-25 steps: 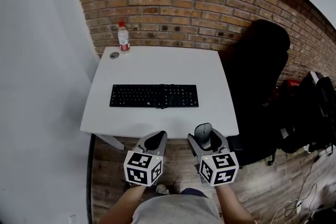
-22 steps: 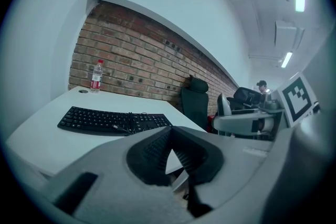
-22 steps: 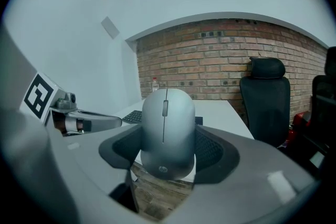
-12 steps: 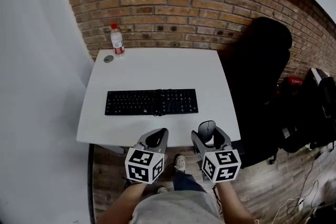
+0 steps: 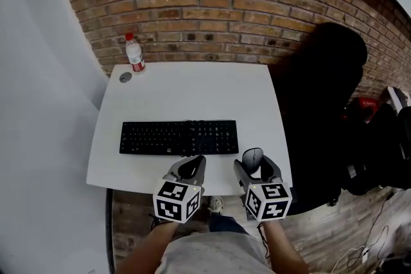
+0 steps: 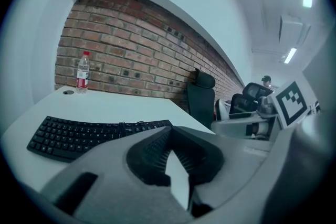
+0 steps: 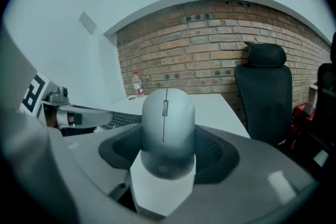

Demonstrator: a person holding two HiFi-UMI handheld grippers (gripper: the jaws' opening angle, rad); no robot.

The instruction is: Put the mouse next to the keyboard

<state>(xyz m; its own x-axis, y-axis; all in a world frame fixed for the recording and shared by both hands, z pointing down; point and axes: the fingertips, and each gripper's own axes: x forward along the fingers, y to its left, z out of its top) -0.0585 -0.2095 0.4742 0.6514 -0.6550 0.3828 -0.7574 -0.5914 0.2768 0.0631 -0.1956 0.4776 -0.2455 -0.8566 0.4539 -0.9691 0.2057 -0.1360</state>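
A grey mouse sits between the jaws of my right gripper, which is shut on it and holds it over the white table's front right edge. The black keyboard lies across the table's middle, just beyond and left of the mouse. My left gripper hovers at the front edge below the keyboard, jaws closed together with nothing in them.
A water bottle and a small round disc stand at the table's far left corner by the brick wall. A black office chair is close to the table's right side. Bags lie on the floor at far right.
Both grippers have come forward from in front of the table to over its front edge. The mouse has stayed in the right gripper throughout.
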